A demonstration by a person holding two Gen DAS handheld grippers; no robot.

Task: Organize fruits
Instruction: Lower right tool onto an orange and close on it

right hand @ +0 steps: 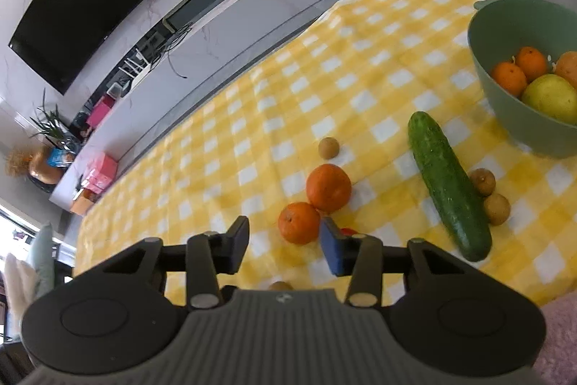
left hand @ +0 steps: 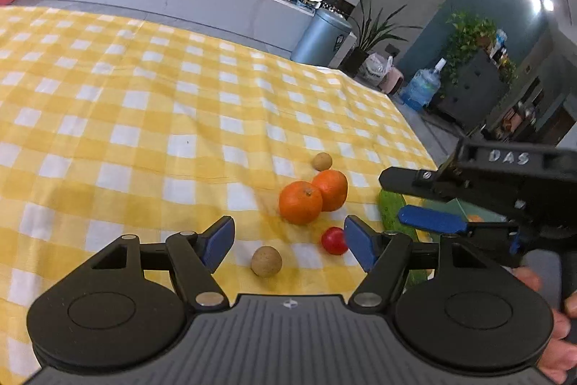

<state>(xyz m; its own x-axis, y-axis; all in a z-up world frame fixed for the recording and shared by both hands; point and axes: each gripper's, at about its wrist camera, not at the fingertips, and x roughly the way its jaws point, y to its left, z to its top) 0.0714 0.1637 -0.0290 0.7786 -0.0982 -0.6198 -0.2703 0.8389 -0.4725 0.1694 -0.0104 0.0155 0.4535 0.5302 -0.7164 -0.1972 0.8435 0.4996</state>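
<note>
Fruit is lying loose on the yellow-checked table (right hand: 360,67): two touching oranges (right hand: 329,187), a cherry tomato (left hand: 334,240), small brown longans (left hand: 266,261) and a cucumber (right hand: 449,184) beside a green bowl (right hand: 505,35) holding oranges and a pear. The left gripper (left hand: 288,242) is hovering wide open, empty, over a longan. The right gripper (right hand: 285,246) is gaping empty near the oranges.

The letters "DAS" stand in white on the black body of the right gripper (left hand: 429,204), at the right
</note>
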